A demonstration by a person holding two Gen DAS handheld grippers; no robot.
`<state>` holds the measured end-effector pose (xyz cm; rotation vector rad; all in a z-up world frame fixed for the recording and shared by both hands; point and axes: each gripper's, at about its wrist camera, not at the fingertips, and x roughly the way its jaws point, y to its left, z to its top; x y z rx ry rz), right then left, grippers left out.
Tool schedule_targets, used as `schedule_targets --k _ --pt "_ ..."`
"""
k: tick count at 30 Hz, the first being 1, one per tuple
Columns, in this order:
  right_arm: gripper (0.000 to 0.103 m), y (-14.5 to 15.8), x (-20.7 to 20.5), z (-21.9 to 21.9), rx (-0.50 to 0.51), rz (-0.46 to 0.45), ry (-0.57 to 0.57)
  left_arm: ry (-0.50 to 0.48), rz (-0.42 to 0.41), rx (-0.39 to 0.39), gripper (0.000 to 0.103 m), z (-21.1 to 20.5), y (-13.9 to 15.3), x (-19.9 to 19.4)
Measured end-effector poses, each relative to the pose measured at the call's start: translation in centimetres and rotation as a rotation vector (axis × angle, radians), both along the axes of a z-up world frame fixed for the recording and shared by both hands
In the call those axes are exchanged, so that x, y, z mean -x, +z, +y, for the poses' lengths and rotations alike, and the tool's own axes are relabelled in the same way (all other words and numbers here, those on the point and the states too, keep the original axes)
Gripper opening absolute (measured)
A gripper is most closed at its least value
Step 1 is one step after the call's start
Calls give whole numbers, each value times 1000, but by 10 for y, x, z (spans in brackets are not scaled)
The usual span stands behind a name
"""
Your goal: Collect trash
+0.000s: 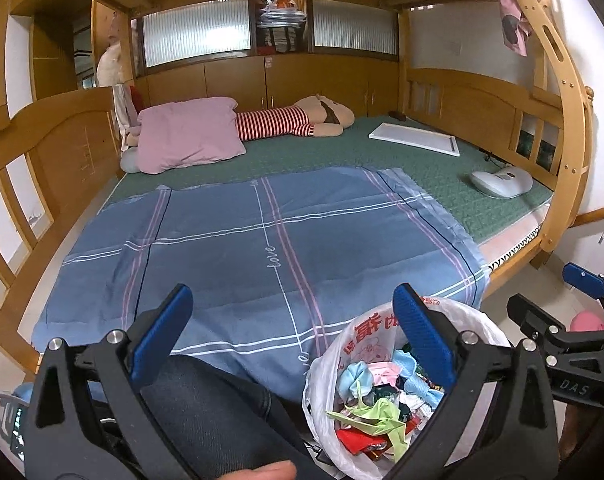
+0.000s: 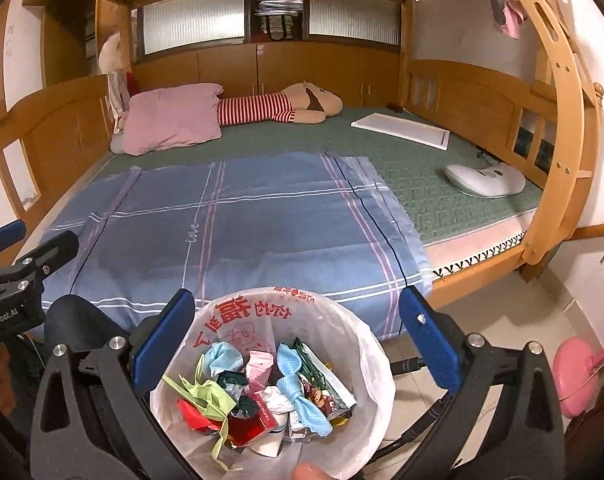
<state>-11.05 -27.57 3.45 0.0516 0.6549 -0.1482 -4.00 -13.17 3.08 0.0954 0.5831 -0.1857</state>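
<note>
Blue checked sheet [image 1: 261, 248] on green mattress [image 1: 442, 168], wooden bunk bed [image 1: 558, 92], both tongs [image 1: 291, 320] [image 2: 297, 328] open, empty

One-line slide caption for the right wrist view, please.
Open blue-padded right tongs hover over a white plastic bag-lined bin full of crumpled colourful wrappers, beside the blue checked bedsheet.

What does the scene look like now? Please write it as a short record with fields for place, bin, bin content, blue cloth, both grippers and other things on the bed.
place: wooden bunk bed, lower bunk with green mattress
bin: lined with a white plastic bag, on the floor at the bed's near edge
bin content: crumpled wrappers and paper
blue cloth: spread flat, no trash visible on it
left gripper: open, empty
right gripper: open, empty, over the bin
other things: pink pillow, striped plush toy, white board
</note>
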Motion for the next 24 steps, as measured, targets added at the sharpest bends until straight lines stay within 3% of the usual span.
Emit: schedule_targets --k 24 --pt "100 -2 -4 4 36 -3 -13 5 6 0 100 3 1 -2"
